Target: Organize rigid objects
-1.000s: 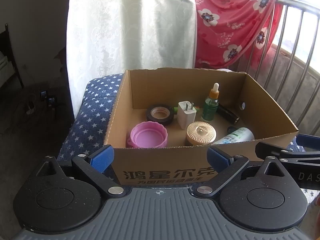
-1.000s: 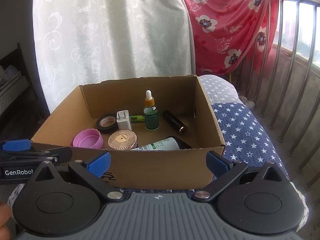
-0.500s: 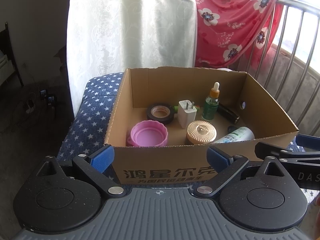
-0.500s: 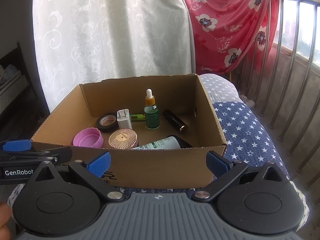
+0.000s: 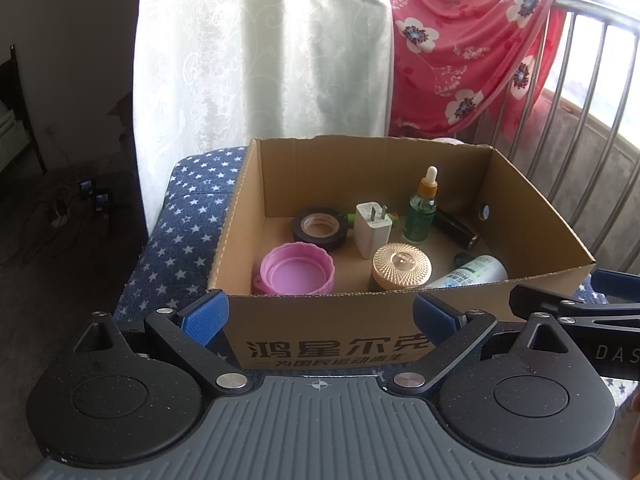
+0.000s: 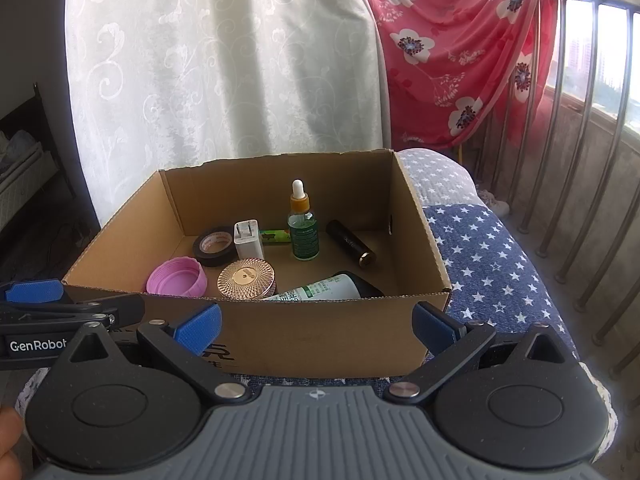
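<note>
Both tools (image 5: 320,316) (image 6: 316,328) gape w/ ribbed blue pads before corrugated cardboard box (image 5: 320,344).

I note daylight entering from the window (image 6: 600,40) right of my fingers, blown out to glare. The white curtain (image 5: 260,52) ahead glows backlit. Left of the fingers stays dim. Edges bow with fisheye distortion; focus is sharp.
</note>
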Tool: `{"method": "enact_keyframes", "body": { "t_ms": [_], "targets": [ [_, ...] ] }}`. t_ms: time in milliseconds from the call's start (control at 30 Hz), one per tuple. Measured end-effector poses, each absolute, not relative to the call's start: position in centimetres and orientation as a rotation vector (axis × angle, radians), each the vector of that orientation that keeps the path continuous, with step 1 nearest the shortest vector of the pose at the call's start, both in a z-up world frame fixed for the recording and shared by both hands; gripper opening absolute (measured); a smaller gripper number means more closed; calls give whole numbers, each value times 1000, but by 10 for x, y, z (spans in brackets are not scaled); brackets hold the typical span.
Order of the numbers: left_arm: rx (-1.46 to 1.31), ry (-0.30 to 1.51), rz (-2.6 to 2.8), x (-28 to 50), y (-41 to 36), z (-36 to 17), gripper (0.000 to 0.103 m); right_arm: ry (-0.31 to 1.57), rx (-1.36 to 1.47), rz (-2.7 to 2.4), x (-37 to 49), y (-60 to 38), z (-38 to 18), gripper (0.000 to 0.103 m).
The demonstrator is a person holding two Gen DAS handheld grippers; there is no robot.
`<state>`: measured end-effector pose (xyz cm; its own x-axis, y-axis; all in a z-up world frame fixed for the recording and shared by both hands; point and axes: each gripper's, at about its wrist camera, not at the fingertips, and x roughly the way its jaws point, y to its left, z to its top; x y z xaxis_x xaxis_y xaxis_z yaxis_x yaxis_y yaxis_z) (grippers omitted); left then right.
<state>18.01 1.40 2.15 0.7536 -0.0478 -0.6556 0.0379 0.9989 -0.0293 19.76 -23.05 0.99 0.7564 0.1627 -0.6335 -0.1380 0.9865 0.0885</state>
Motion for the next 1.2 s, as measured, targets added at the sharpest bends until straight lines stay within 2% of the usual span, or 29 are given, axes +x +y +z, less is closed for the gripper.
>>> {"method": "enact_keyframes", "body": {
  "t_ms": [1200],
  "targets": [
    [-17, 715, -49, 181, 16, 25, 99, 691, 32, 165, 196, -229, 13, 103]
  ]
}}
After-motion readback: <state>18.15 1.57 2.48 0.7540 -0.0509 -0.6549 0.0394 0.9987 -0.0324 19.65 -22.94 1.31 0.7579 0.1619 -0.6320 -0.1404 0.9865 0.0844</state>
